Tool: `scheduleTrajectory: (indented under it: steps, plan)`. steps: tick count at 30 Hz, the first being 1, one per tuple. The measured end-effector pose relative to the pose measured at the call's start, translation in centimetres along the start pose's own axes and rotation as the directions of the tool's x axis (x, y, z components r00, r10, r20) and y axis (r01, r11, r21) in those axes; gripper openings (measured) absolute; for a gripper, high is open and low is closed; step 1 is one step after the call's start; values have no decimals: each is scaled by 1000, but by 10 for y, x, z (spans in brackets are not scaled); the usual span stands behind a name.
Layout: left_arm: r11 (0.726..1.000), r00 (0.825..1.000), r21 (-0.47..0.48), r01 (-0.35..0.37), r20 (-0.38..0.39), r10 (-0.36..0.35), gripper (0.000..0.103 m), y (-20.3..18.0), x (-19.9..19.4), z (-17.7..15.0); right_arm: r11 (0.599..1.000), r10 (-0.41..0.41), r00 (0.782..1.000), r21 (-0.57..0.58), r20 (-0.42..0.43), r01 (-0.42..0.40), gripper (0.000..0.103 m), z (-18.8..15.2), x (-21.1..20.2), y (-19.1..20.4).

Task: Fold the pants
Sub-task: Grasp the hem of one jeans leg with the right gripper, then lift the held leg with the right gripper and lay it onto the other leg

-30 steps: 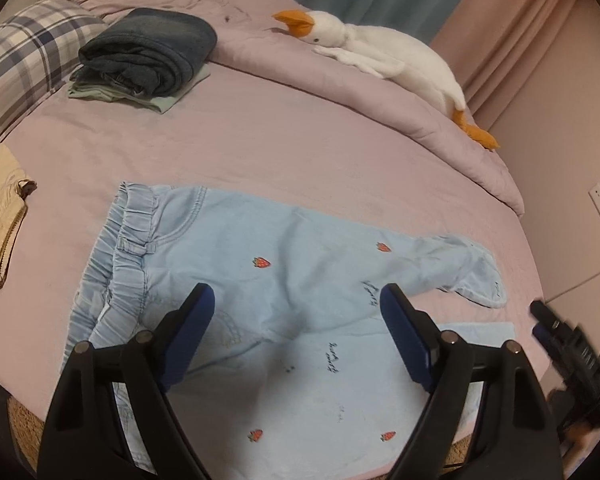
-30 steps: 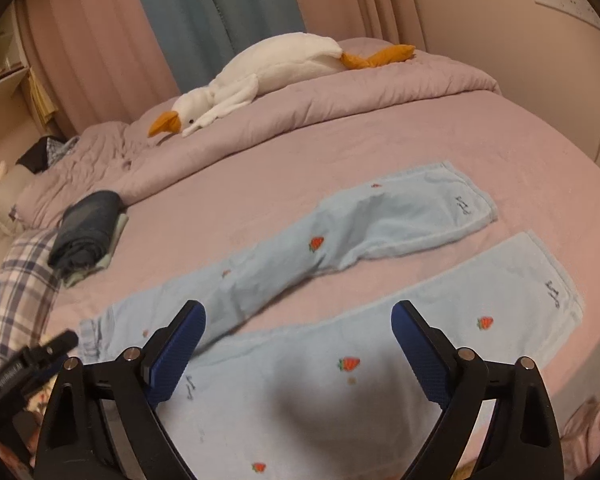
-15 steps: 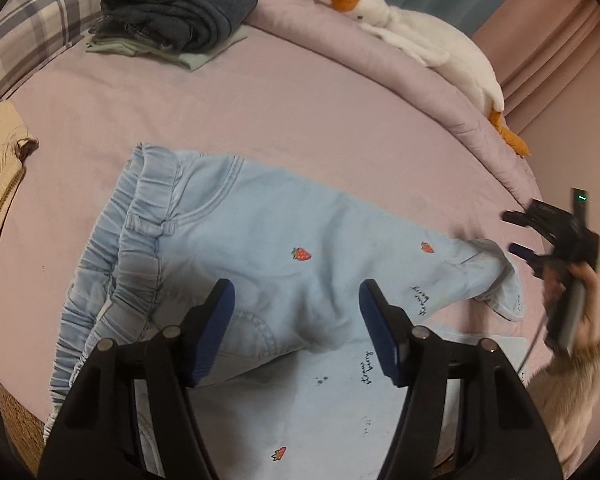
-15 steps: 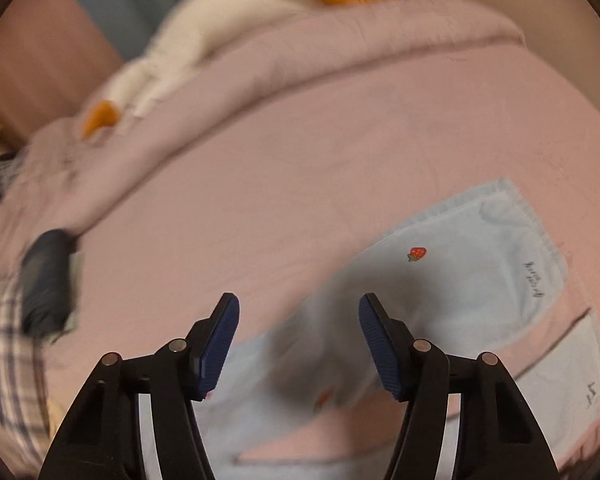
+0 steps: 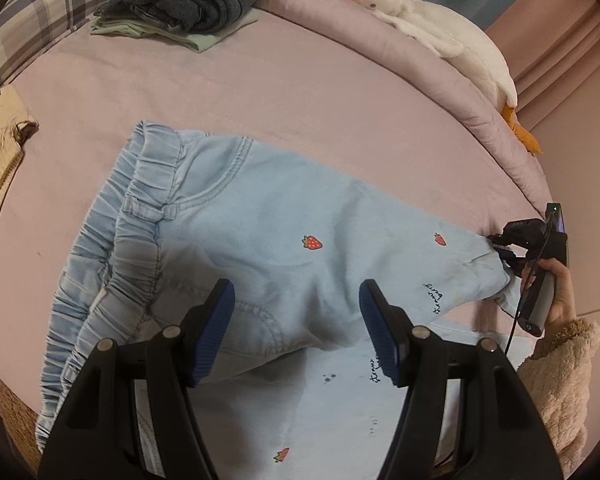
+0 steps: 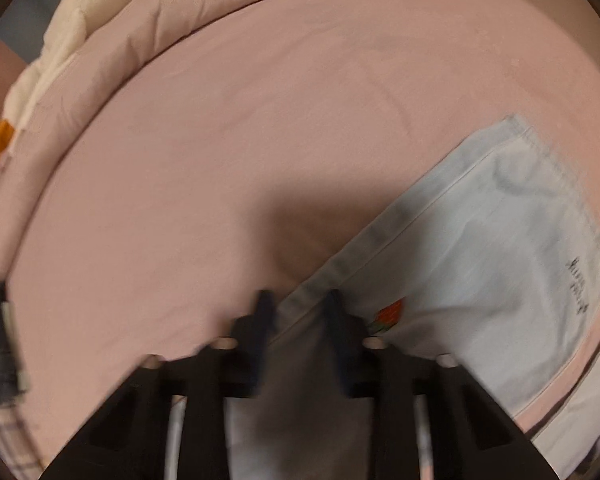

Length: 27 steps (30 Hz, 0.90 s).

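Soft, light denim pants: best held by a seam edge.
The right gripper has just been closing on the far leg's edge; the left gripper hovers open at the crotch, pinching nothing.

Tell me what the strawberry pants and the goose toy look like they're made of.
Strawberry pants: looks like soft, light-washed denim, matte, with visible seam stitching and a gathered elastic waistband. Goose toy: apparently plush fabric, white and fuzzy, with an orange beak and feet.
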<state>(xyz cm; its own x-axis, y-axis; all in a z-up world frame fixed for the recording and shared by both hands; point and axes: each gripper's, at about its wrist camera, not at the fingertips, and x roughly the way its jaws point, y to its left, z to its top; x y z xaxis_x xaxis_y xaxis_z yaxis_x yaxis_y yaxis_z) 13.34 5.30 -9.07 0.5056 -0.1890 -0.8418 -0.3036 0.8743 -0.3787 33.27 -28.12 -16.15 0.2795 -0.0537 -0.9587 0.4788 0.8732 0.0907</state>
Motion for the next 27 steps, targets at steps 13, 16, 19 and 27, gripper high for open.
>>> scheduleTrajectory:
  steps: [13, 16, 19, 27]
  plan:
    - [995, 995, -36, 98, 17, -97, 63, -30, -14, 9, 932, 362, 867, -131, 342, -338, 10, -130, -152, -86]
    - [994, 995, -40, 102, 2, -102, 64, -42, -6, 15, 917, 397, 844, -130, 361, -376, 10, -167, -164, -113]
    - [995, 994, -24, 95, -46, -96, 63, -57, 14, 22, 909, 415, 851, -98, 321, -406, 10, -189, -151, -134]
    - [999, 991, 31, -29, -129, 33, 64, -87, 68, 39, 911, 409, 874, -64, 262, -407, 10, -192, -130, -143]
